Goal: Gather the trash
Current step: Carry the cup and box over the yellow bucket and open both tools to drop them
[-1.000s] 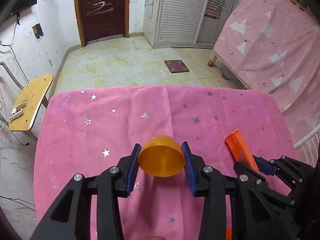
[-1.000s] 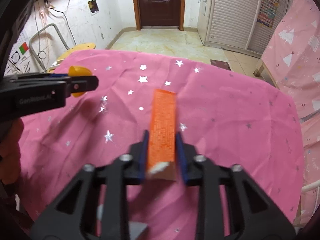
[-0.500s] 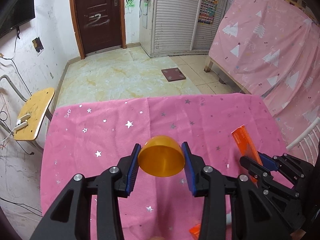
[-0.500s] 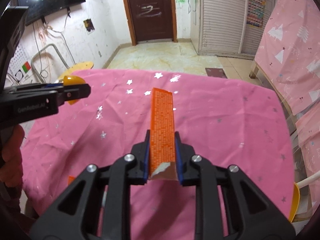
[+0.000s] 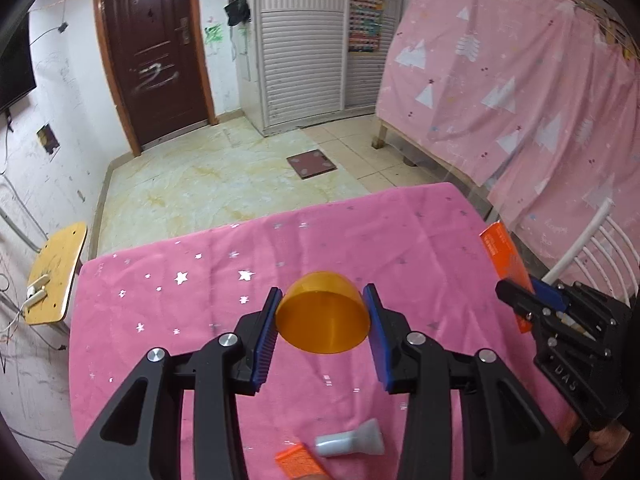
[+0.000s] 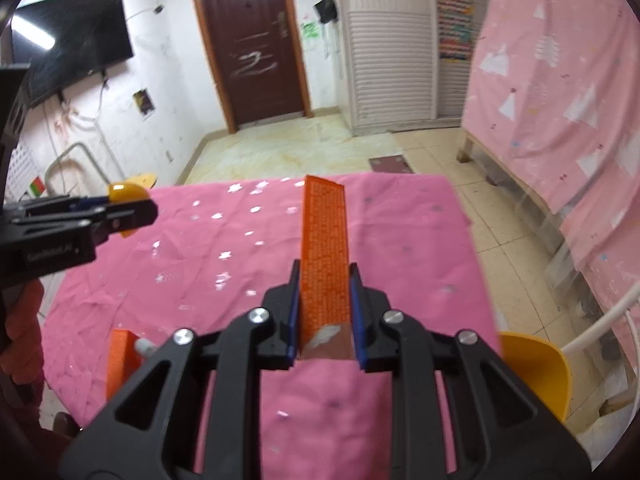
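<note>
Left wrist view: the left gripper [image 5: 323,322] has its blue pads pressed against the two sides of an orange plastic half-shell [image 5: 322,318], held up clear of the pink star-printed tabletop [image 5: 168,320]. The shell looks thin, hollow and very light, with a smooth rounded back that I'd guess could slip, so taking it across its widest part near the rim, as here, seems the sensible hold. Too hard a squeeze might flex it.

In the right wrist view, the right gripper [image 6: 324,312] is closed narrowly on the near end of a long orange carton [image 6: 325,248], which juts forward over the tabletop without sagging. It looks like light card: stiff along its length, easily crushed across its faces. The end in the jaws appears torn, so the grip is on the weaker part.

Still lying on the tabletop near the front edge are a small grey tube-like piece [image 5: 350,443] and another orange box [image 5: 298,462], just beside one another. No bin is in view.
</note>
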`<state>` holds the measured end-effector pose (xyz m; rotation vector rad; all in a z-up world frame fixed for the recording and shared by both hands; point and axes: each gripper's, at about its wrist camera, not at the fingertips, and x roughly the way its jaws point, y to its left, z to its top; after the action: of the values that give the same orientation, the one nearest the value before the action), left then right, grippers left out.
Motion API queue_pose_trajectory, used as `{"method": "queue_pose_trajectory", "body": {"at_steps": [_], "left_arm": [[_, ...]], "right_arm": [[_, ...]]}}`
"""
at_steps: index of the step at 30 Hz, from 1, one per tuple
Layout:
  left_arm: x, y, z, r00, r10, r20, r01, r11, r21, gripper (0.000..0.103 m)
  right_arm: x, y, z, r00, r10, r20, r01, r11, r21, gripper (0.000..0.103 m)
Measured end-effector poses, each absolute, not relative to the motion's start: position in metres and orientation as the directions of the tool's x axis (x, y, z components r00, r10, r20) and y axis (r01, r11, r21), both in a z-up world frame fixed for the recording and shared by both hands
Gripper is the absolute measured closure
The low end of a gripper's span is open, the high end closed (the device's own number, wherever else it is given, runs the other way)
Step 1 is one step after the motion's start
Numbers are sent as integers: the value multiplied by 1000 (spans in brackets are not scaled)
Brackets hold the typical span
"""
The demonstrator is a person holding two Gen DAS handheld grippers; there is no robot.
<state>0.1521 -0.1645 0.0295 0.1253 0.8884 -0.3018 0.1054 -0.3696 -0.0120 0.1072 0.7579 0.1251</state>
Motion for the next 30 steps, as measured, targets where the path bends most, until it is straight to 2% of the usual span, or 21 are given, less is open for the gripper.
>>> {"method": "queue_pose_trajectory", "body": {"at_steps": [12,22,30], "left_arm": [[129,-236,35,553,-273,-787,431,902,-10,70],[102,-301,40,521,-317,-793,535,845,14,70],[83,-351,36,488,-339,-804,602,798,29,70]], "right_arm": [[55,-467,-8,776,25,-630,106,980,169,83],[26,-533,-35,748,-53,-661,234,954,188,83],[10,-561,-59,718,-62,-694,267,944,192,83]]}}
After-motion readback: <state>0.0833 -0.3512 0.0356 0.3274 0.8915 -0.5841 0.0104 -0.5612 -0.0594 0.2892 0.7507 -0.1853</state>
